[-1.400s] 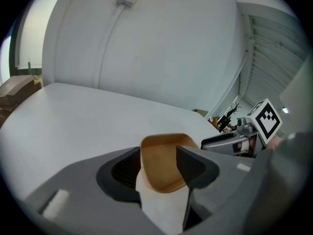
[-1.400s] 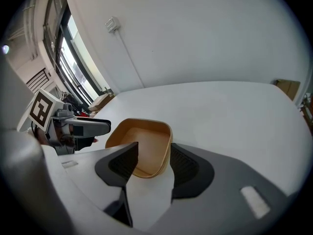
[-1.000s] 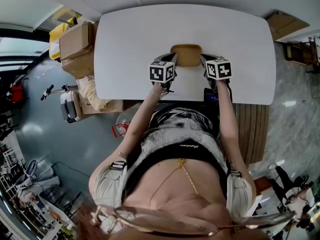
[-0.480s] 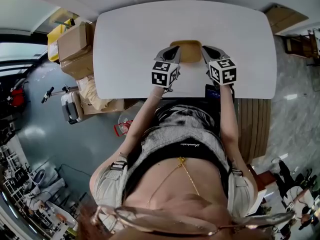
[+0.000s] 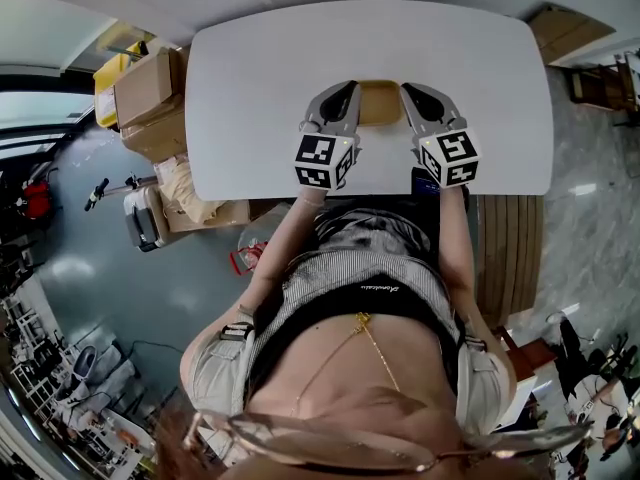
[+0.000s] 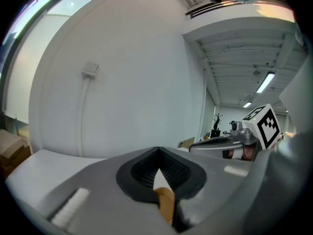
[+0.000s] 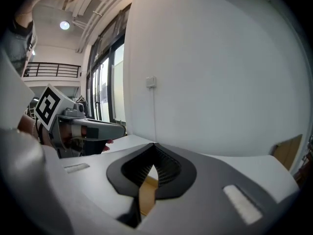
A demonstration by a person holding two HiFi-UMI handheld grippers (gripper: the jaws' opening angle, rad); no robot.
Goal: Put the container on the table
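Near the front edge of the wide white counter [image 5: 260,78], right in front of the person, was the small tan container with rounded corners [image 5: 381,106]. The left hand-held gripper [image 5: 349,90] was at its left side and the right hand-held gripper [image 5: 409,91] at its right side, so the container was between them.

Each one's own view showed its jaws pressed together on a thin tan edge. That edge was a wall of the container. So both were clamped on it, one wall each. Holding it from two sides likely kept it level, so it would not tip or swing.

From above I could not tell if the bottom of the container was touching the counter or just over it. It was over the counter top, not past the edge. I think the task was almost done. What was left was to make sure it rested flat, then let the jaws come apart and pull both back.

The risk, I think, was letting one side go first. Then the container could drag or tilt. The walls looked thin, so a soft grip seemed best. Brown cardboard boxes [image 5: 150,88] stood beside the counter on the left, well apart from the container.
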